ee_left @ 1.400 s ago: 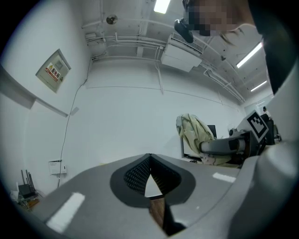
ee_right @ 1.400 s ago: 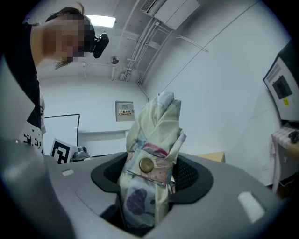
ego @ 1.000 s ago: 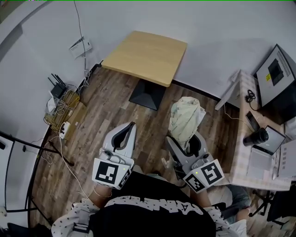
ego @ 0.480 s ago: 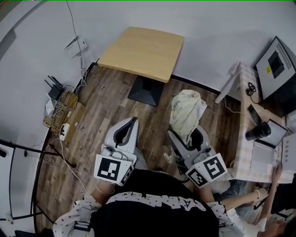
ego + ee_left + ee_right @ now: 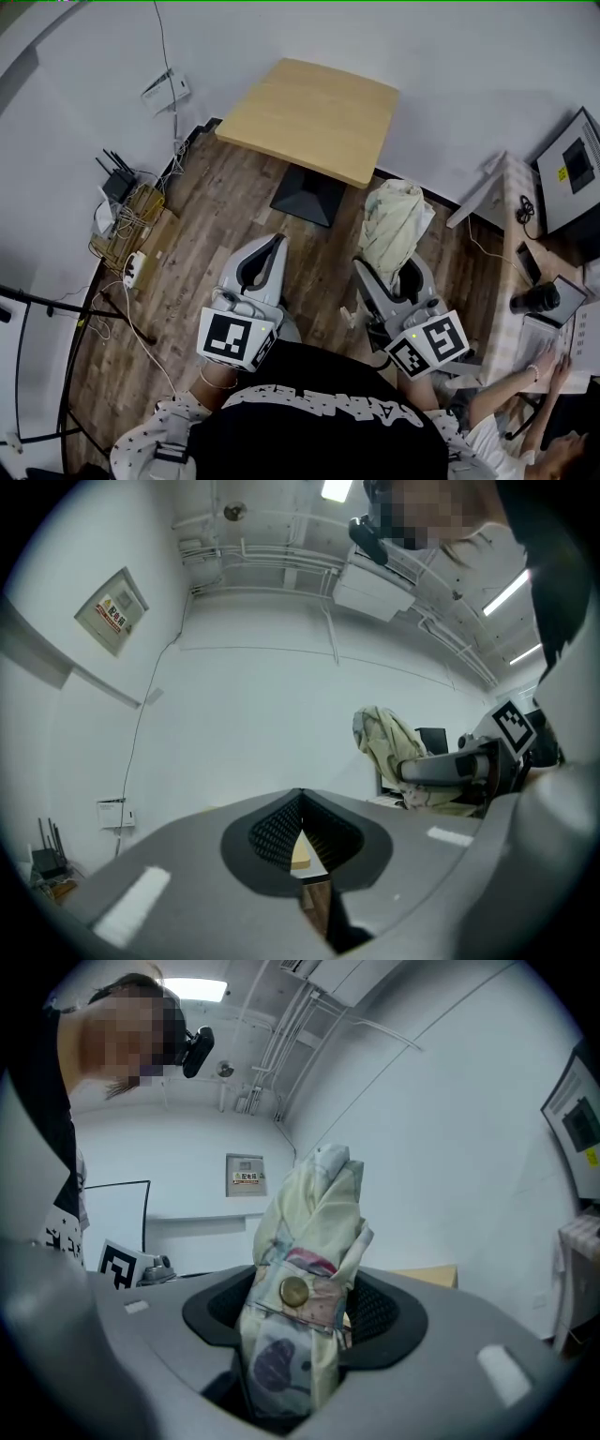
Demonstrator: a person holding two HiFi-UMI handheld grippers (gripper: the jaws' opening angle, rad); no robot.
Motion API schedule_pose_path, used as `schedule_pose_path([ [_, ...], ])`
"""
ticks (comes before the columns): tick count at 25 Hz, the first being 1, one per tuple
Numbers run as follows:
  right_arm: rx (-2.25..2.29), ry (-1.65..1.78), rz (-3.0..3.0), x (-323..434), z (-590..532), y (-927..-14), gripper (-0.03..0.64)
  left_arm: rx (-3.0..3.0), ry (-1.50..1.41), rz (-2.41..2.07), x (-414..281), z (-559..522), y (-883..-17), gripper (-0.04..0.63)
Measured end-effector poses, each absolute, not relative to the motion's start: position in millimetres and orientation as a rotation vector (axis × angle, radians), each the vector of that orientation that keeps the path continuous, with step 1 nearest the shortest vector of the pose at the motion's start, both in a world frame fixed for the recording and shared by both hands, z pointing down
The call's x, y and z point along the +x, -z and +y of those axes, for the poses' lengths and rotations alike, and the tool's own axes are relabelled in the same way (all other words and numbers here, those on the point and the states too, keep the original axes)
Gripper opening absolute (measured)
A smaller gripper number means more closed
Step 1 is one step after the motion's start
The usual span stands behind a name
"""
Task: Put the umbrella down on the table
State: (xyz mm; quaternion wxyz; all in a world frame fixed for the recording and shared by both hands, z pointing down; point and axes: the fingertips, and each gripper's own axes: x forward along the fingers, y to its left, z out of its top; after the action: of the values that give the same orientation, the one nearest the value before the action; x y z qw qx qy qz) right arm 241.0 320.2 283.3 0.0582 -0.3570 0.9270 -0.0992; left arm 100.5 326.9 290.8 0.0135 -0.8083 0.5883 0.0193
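A folded pale yellow umbrella (image 5: 394, 217) with a printed strap stands upright between the jaws of my right gripper (image 5: 395, 274), which is shut on it. In the right gripper view the umbrella (image 5: 302, 1269) fills the middle of the jaws (image 5: 309, 1309), its snap button facing the camera. My left gripper (image 5: 277, 243) is level beside it, shut and empty; its pads meet at the tip (image 5: 300, 801). The small wooden table (image 5: 314, 114) lies ahead of both grippers, with bare floor between. From the left gripper view the umbrella (image 5: 386, 742) shows off to the right.
The table stands on a black pedestal base (image 5: 309, 197) against a white wall. A box with a router and cables (image 5: 120, 208) sits on the floor at left. A desk (image 5: 514, 234) with a black cup (image 5: 534, 300) and monitor is at right, where a seated person (image 5: 520, 422) works.
Both grippers have moved forward together toward the table, the umbrella still held upright in the right one. A seated person's arm has come into view at lower right.
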Motion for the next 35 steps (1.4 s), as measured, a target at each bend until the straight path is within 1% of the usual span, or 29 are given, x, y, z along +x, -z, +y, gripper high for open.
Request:
schedule_pose_path([
  [9,-1.096,0.314,2.812,189.5,261.4,-285.8,0.285,-2.530,-0.076,1.808,50.7,263.6,-292.0,0.002],
  [20,-1.105,0.304,2.842,130.0,210.0,-286.4,0.285,-2.536,-0.081,1.814,-8.7,214.6,-293.2,0.002],
  [35,-1.291,0.294,2.789,92.3,168.4,-289.6,0.285,-2.658,-0.100,1.672,-46.5,158.3,-300.5,0.002],
])
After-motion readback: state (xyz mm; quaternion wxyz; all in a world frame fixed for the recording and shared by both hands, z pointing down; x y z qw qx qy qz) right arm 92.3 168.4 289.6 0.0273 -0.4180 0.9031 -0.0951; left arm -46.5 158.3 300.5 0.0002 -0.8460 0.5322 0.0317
